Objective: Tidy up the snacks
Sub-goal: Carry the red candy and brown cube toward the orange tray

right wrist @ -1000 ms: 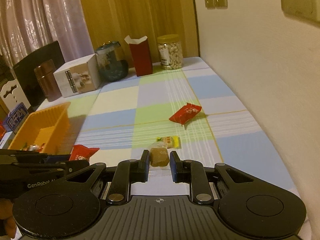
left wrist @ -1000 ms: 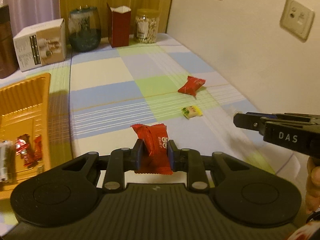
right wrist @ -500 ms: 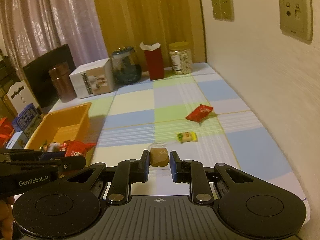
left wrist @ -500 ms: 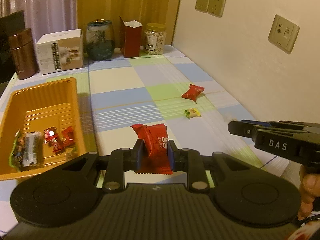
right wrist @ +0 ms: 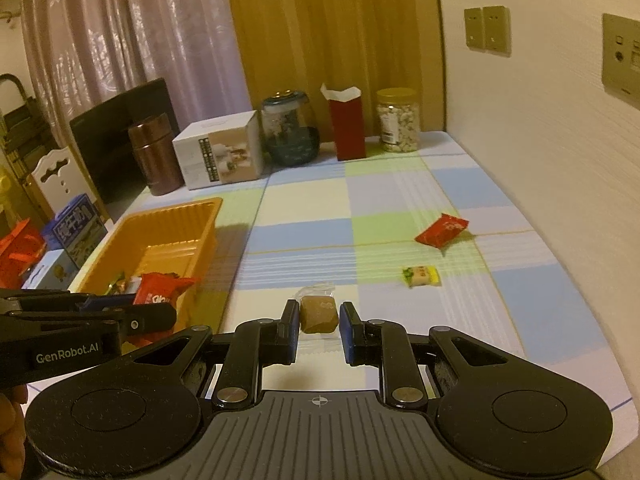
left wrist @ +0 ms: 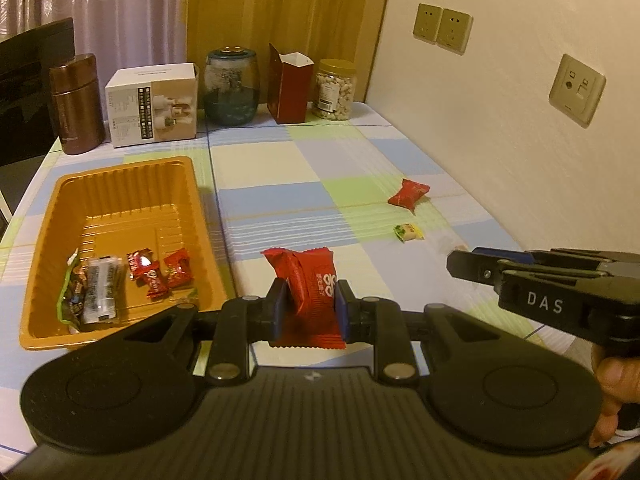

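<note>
Checked cloth covers the table (left wrist: 280,168); the orange tray (left wrist: 120,184) sits at its left. Left claw (left wrist: 310,304) is clamped on a red snack packet (left wrist: 312,280), right claw (right wrist: 319,320) on a brown candy (right wrist: 318,314); the small, barely pinched candy could slip short of the tray.

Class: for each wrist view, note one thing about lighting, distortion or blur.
Left wrist view: dim amber light, and the orange tray throws a shadow on the checked tablecloth. Right wrist view: fisheye bends the wall and table edge; the wall's right margin looks smeared.
</note>
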Available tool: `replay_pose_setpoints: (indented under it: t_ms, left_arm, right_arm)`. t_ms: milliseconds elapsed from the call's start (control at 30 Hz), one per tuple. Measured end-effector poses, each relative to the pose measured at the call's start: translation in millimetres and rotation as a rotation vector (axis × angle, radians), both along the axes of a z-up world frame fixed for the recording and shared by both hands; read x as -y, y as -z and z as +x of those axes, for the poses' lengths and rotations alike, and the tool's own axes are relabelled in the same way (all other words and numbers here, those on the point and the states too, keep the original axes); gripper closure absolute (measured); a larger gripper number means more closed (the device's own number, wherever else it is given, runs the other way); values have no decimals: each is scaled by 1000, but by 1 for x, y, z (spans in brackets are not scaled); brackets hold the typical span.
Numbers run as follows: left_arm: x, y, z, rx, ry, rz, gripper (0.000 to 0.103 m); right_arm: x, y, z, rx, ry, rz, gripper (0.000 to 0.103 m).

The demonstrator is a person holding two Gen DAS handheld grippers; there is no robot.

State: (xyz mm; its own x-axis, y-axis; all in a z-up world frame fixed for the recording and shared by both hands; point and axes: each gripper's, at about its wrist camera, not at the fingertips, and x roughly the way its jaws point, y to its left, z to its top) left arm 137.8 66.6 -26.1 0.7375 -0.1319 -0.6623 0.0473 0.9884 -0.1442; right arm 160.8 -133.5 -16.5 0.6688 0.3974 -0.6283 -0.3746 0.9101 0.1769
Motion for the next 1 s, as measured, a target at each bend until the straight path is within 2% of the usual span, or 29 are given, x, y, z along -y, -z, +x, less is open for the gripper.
replay_pose_setpoints:
  t_ms: [1000]
  left_arm:
    - [-62,-12,-14,13,-59,2,80]
  right_arm:
    - [-70,-4,-7,16,-78,-1,82]
